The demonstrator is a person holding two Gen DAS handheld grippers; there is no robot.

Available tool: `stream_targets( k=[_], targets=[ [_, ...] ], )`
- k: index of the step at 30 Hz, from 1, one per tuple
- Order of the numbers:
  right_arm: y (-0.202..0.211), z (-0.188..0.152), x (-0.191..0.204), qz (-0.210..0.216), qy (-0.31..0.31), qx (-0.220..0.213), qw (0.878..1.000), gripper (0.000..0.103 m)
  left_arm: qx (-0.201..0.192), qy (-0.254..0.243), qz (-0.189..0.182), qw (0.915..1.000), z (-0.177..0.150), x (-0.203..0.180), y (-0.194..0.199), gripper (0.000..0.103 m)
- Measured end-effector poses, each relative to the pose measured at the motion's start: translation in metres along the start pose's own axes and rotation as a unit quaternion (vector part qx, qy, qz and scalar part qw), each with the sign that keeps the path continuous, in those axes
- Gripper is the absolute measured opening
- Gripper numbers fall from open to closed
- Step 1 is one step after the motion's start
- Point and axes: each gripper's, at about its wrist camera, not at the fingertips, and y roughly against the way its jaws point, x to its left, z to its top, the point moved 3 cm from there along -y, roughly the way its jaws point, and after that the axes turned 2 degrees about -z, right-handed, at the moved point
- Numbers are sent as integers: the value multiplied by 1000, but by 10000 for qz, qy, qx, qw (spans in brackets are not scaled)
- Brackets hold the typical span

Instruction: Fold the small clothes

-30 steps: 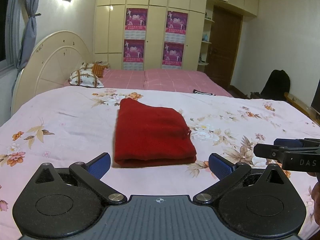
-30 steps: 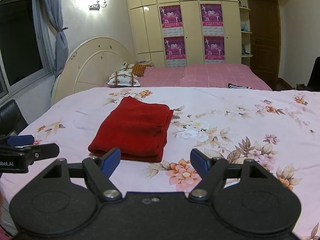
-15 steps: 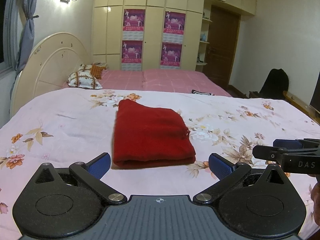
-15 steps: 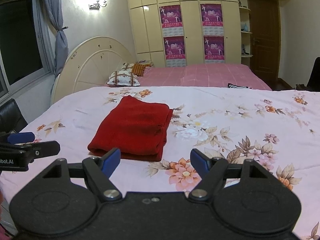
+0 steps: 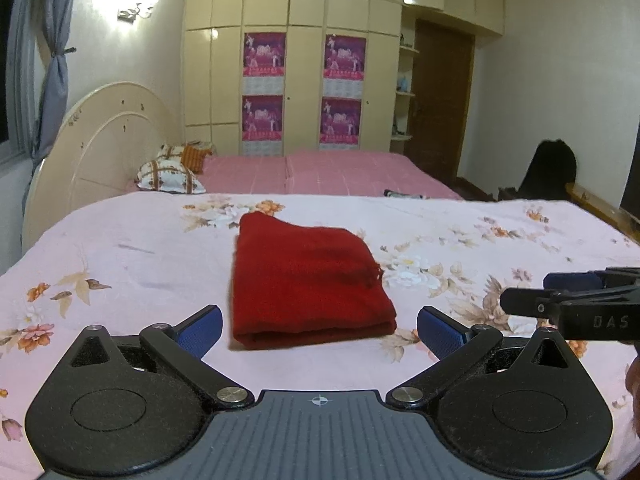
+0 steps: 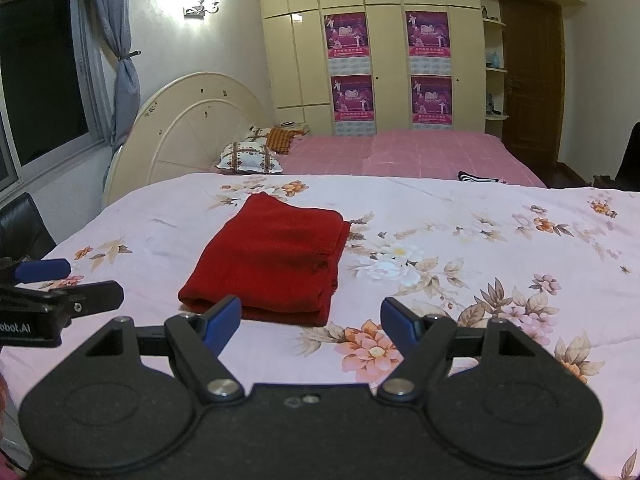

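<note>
A red garment point(image 5: 306, 278) lies folded into a neat rectangle on the floral bedsheet point(image 5: 120, 264). It also shows in the right wrist view point(image 6: 272, 260). My left gripper point(image 5: 319, 330) is open and empty, held just short of the garment's near edge. My right gripper point(image 6: 311, 322) is open and empty, near the garment's near right corner. Each gripper shows at the side of the other's view: the right gripper point(image 5: 568, 304) and the left gripper point(image 6: 60, 292).
A round cream headboard point(image 5: 100, 148) stands at the left. A pink bed point(image 5: 328, 172) with patterned pillows point(image 5: 170, 174) lies behind. Wardrobes with posters point(image 5: 304, 88) line the back wall. A dark bag point(image 5: 550, 172) sits at the right by a wooden door.
Both grippers have stayed open and almost still. The left wrist view has shifted slightly; the garment has not moved.
</note>
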Motion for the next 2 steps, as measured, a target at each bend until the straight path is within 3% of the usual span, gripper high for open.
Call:
stream_targets(
  k=[2],
  targets=[
    [-1,1,2,5,19,-7,10000,75,-21,41,-28,10000,1,1,2,103]
  ],
)
